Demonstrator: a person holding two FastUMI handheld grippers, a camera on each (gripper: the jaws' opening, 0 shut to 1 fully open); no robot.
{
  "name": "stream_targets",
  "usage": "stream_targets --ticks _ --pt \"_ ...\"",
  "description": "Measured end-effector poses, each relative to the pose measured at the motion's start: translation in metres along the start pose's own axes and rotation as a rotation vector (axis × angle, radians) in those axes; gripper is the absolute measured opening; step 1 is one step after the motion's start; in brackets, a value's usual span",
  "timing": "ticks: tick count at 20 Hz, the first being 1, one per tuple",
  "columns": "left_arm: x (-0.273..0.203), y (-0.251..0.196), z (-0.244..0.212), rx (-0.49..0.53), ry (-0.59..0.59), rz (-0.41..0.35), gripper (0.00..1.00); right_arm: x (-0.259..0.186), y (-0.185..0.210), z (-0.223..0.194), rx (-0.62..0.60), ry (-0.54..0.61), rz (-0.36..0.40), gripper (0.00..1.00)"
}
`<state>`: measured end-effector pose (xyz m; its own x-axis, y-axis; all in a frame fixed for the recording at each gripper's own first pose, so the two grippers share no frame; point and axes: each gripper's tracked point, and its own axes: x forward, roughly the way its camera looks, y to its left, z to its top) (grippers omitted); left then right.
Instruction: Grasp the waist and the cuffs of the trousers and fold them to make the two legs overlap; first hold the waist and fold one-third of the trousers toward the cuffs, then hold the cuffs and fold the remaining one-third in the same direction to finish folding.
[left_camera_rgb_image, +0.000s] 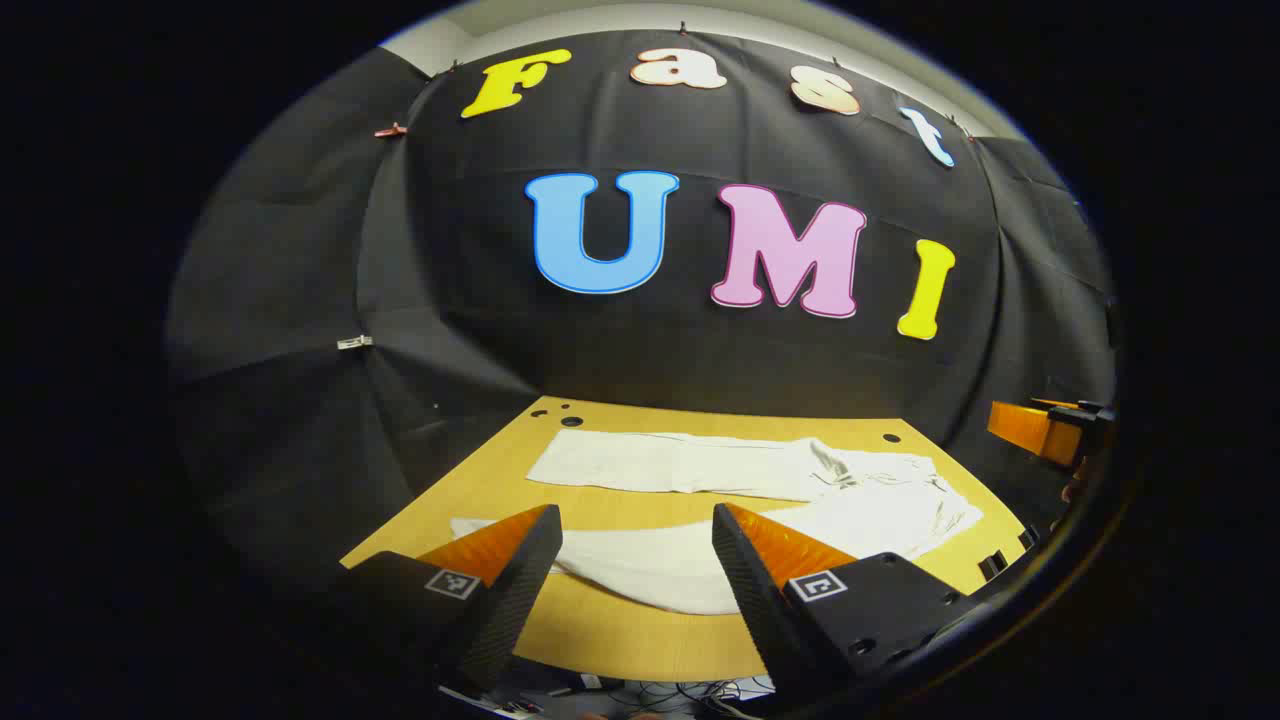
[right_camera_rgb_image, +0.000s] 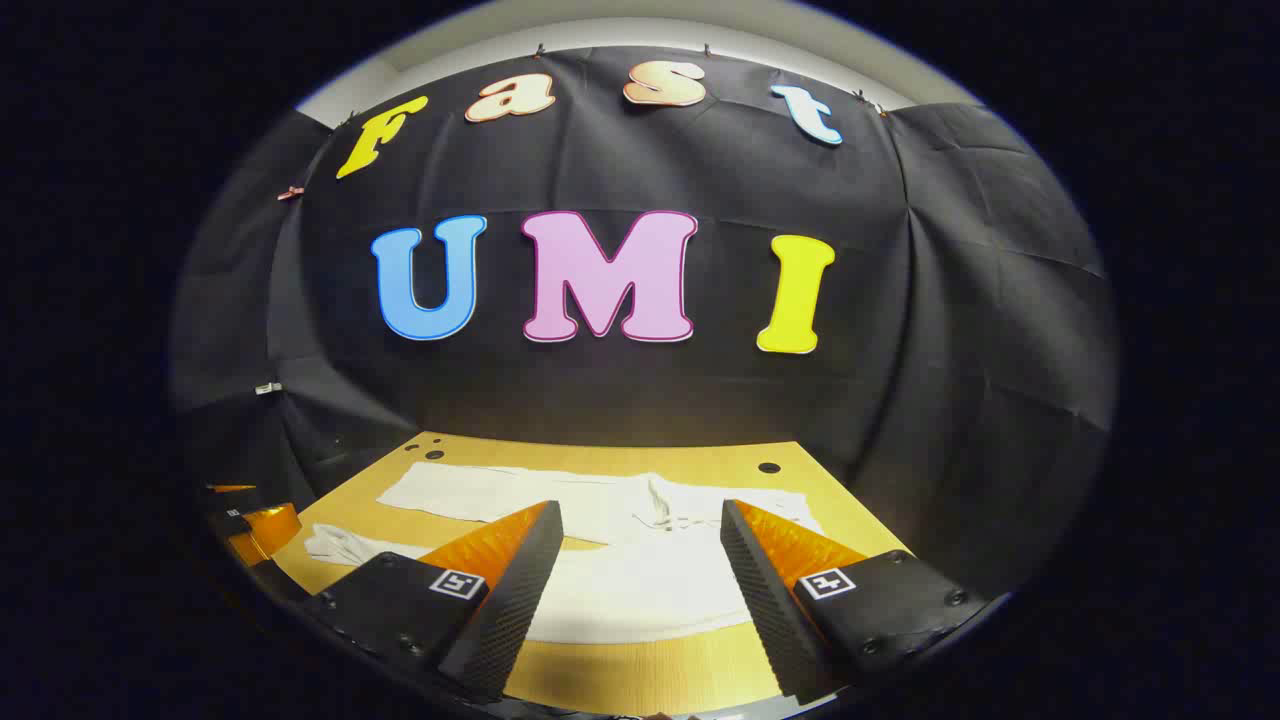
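Note:
White trousers (left_camera_rgb_image: 760, 500) lie spread flat on the wooden table (left_camera_rgb_image: 620, 630), the two legs apart in a V and running to the left, the waist at the right. My left gripper (left_camera_rgb_image: 636, 520) hangs open above the table's near edge, over the nearer leg. In the right gripper view the same trousers (right_camera_rgb_image: 640, 575) lie ahead, and my right gripper (right_camera_rgb_image: 640, 515) is open above their waist end with nothing between its fingers. The other gripper (right_camera_rgb_image: 250, 530) shows at the left edge of that view, and at the right edge of the left gripper view (left_camera_rgb_image: 1050, 430).
The table top (right_camera_rgb_image: 600, 680) has small round holes near its far corners (right_camera_rgb_image: 768, 467). Black cloth walls the booth behind and on both sides. Cables lie below the table's near edge (left_camera_rgb_image: 650, 690).

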<state>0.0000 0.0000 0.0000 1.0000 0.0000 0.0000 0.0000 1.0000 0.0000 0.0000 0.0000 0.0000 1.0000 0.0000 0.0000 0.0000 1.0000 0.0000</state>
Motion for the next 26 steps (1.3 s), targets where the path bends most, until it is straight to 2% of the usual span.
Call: stream_targets --ticks 6,10,12,16,19,22,26 --pt "0.017 -0.028 -0.006 0.036 0.035 -0.026 0.96 0.011 -0.027 -0.011 0.006 0.037 -0.021 0.97" --pt "0.03 -0.04 -0.001 0.039 0.028 -0.041 0.96 0.024 -0.041 -0.007 0.0 0.01 -0.015 0.98" --pt "0.033 -0.047 0.006 0.029 0.006 -0.072 0.96 0.03 -0.052 -0.006 -0.031 -0.003 -0.025 0.98" --pt "0.045 -0.043 0.016 0.04 -0.018 -0.055 0.96 0.042 -0.068 -0.008 -0.065 -0.018 -0.02 0.98" --pt "0.054 -0.043 0.018 0.039 -0.015 -0.051 0.96 0.054 -0.076 -0.008 -0.172 -0.032 -0.006 0.98" --pt "0.062 -0.039 0.017 0.055 -0.01 -0.03 0.96 0.066 -0.083 -0.014 -0.289 -0.031 0.041 0.98" --pt "0.075 -0.035 0.011 0.039 0.011 0.005 0.96 0.088 -0.108 -0.031 -0.407 0.016 0.043 0.98"
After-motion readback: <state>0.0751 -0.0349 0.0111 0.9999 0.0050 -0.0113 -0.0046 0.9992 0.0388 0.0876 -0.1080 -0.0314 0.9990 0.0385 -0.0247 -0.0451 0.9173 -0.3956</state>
